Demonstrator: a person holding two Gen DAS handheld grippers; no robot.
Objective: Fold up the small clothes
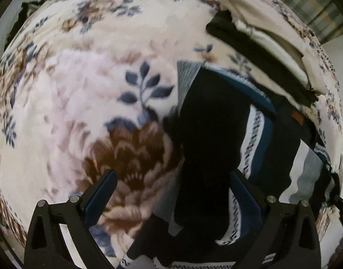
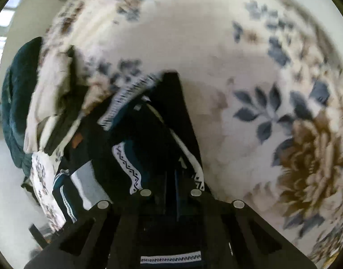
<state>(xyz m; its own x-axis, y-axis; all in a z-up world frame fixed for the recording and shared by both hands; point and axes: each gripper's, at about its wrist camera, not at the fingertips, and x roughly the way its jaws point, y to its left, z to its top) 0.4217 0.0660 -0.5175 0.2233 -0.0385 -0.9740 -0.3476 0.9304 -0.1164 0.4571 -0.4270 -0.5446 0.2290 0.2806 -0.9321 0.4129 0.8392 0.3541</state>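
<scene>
A dark patterned garment [image 1: 214, 134] with white zigzag bands lies on a flowery blanket [image 1: 81, 89]. In the left wrist view, the left gripper [image 1: 171, 183] has its two fingers spread wide apart, holding nothing, with the dark cloth lying between them. That view also shows a folded pile of clothes [image 1: 267, 38], tan, white and black, farther back. In the right wrist view, the right gripper [image 2: 170, 179] has its fingers pressed close together, pinching the dark cloth. This view is blurry. A dark green quilt [image 2: 19, 103] shows at its left edge.
</scene>
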